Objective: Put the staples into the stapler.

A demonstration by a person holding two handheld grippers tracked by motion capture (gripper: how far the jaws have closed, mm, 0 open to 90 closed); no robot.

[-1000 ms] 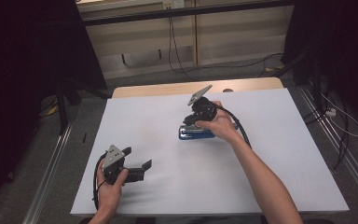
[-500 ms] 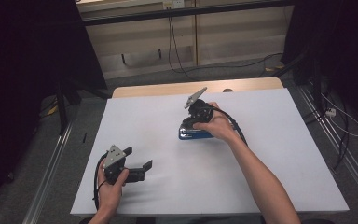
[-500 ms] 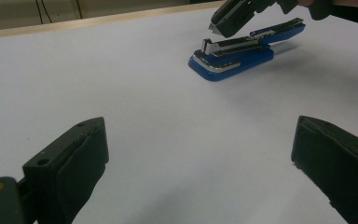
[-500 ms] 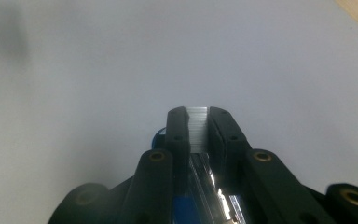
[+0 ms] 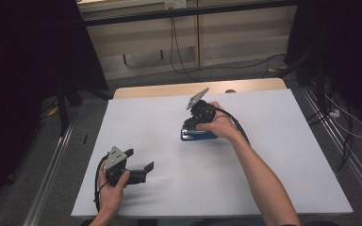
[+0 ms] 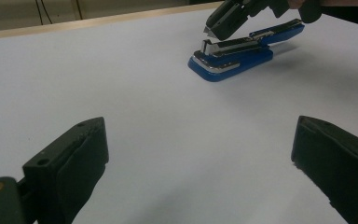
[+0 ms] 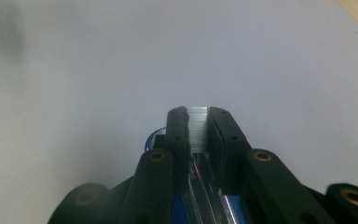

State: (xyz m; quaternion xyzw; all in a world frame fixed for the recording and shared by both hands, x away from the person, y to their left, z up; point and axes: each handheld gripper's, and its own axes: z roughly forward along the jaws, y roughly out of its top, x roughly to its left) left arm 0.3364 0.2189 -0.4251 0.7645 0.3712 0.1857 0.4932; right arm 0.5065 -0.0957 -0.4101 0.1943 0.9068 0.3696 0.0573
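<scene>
The blue stapler [image 5: 198, 136] lies on the white table [image 5: 273, 155], a little beyond its middle; the right gripper [image 5: 194, 123] comes down on it from above, its jaws nearly closed and clamped on a strip of staples [image 7: 198, 122] over the stapler's open metal channel; the left gripper [image 5: 139, 169] rests near the table's front left, well apart from the stapler, its jaws wide open with nothing between them.

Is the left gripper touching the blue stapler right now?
No, the left gripper hangs open over bare white table, well apart from the blue stapler, which the right gripper is clamped on.
</scene>
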